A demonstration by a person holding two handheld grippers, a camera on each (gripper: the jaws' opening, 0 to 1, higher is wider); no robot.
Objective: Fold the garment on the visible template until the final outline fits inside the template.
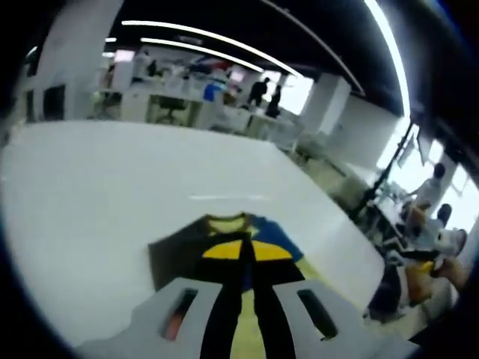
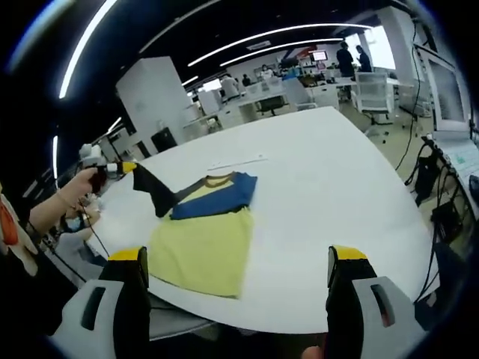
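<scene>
A shirt with a yellow body [image 2: 206, 250], a blue part [image 2: 217, 196] folded across its chest and a black sleeve [image 2: 159, 193] lies near the front edge of the white table [image 2: 322, 194]. A hand holds my left gripper [image 2: 123, 168] at the left, shut on the tip of the black sleeve, which is lifted and stretched off the table. In the left gripper view the left gripper [image 1: 241, 254] has its jaws together over the shirt [image 1: 258, 243], with the black sleeve [image 1: 176, 254] spread to the left. My right gripper [image 2: 236, 254] hangs wide open above the table's near edge, empty.
A thin pale strip [image 2: 239, 161] lies on the table beyond the shirt. Office desks and chairs [image 2: 370, 90], a white pillar [image 2: 150, 97] and standing people [image 2: 348, 56] ring the room. A monitor and cables [image 2: 449, 149] stand to the right of the table.
</scene>
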